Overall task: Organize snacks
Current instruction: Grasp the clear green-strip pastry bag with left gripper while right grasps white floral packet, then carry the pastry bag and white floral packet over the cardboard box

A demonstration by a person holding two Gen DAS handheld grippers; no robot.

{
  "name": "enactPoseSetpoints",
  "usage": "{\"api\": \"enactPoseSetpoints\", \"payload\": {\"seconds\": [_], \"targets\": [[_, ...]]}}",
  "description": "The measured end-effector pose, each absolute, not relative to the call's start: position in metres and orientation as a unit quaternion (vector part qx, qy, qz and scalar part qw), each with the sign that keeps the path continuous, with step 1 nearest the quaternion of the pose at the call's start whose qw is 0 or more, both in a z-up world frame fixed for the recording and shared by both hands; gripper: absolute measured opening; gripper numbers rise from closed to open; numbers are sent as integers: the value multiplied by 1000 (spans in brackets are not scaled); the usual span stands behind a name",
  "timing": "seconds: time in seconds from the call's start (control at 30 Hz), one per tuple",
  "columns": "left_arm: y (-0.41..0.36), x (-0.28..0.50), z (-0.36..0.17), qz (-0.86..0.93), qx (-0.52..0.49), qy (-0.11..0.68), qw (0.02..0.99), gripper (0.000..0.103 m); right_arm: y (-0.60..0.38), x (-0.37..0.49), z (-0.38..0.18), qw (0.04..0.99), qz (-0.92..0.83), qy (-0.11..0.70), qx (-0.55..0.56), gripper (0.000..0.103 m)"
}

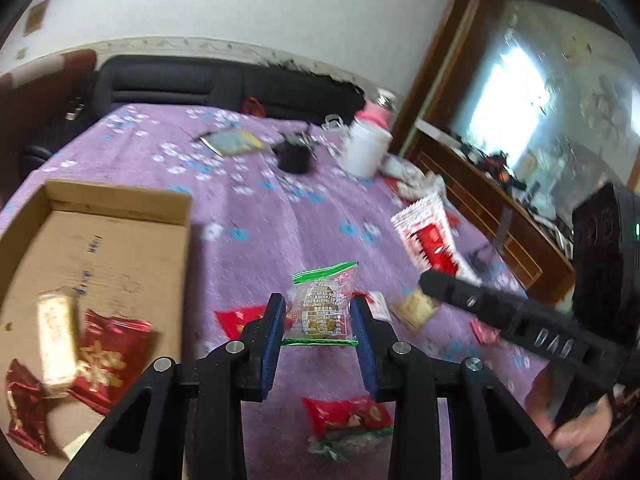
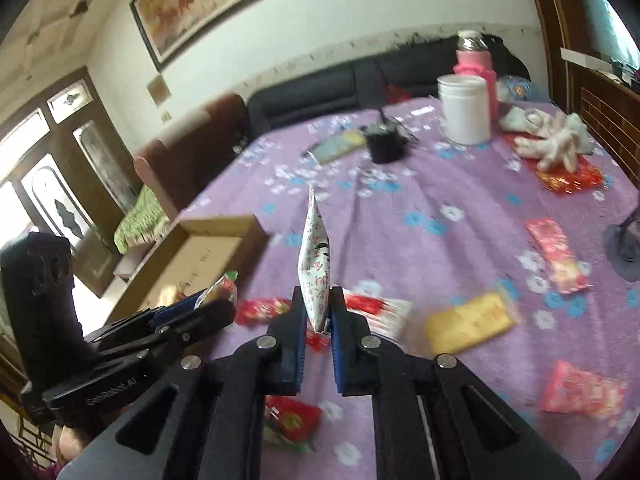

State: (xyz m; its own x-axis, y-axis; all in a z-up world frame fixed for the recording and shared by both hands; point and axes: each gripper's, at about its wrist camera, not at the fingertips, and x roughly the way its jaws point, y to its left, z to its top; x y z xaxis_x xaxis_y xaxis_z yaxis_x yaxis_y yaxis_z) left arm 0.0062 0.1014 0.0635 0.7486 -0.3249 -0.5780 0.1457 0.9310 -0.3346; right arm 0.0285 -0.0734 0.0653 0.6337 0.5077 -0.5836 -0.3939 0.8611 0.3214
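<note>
The purple floral tablecloth [image 2: 460, 248] is soft matt cloth, lightly creased. Near its left edge the cardboard box [image 1: 116, 248] is plain brown paperboard, dull and scuffed; the red snack packets [image 1: 108, 364] inside it are shiny crinkled foil. The clear packet [image 1: 322, 308] is glossy transparent film with green sealed ends. The white sachet [image 2: 316, 264] looks like printed film, slightly glossy. Toward the far edge, the white tub [image 2: 466, 108] is smooth matt plastic. The cabinet [image 1: 492, 208] at the right edge is varnished brown wood.
</note>
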Motion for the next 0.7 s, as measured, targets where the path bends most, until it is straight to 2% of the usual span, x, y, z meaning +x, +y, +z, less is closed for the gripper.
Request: {"api": "enactPoseSetpoints", "payload": {"seconds": [0.2,0.7], "targets": [[102,7,67,-110,-125,321,932,35,-62,29,41,885,278,367,73,10],[103,0,68,-87,-106,308,941,35,-54,15,46,879,318,348,72,10]]}}
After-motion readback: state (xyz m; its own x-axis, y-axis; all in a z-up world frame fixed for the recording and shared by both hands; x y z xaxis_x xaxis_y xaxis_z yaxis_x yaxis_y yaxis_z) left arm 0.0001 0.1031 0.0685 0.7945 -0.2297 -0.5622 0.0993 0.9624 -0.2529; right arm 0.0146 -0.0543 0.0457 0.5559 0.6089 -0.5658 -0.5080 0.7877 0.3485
